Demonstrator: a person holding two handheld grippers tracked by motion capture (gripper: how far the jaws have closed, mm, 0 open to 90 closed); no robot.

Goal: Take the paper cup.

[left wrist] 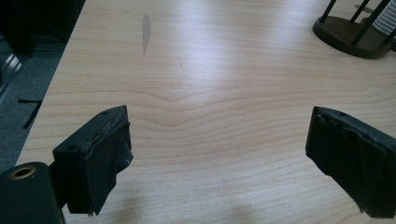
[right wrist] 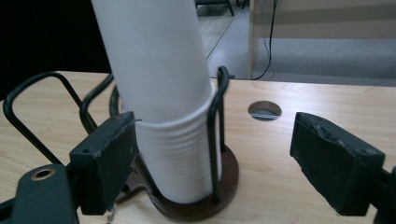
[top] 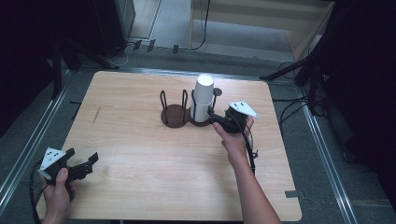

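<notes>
the right gripper stands open beside the racked stack of white paper cups, no cup yet gripped; the left gripper waits open and empty.

Much free table, one crowded spot

My left gripper has bare table ahead. Before my right gripper, the cup stack and holder wires block the way; right of them is free.

Lab — bare test table, floor cables, dark surrounds.
</notes>
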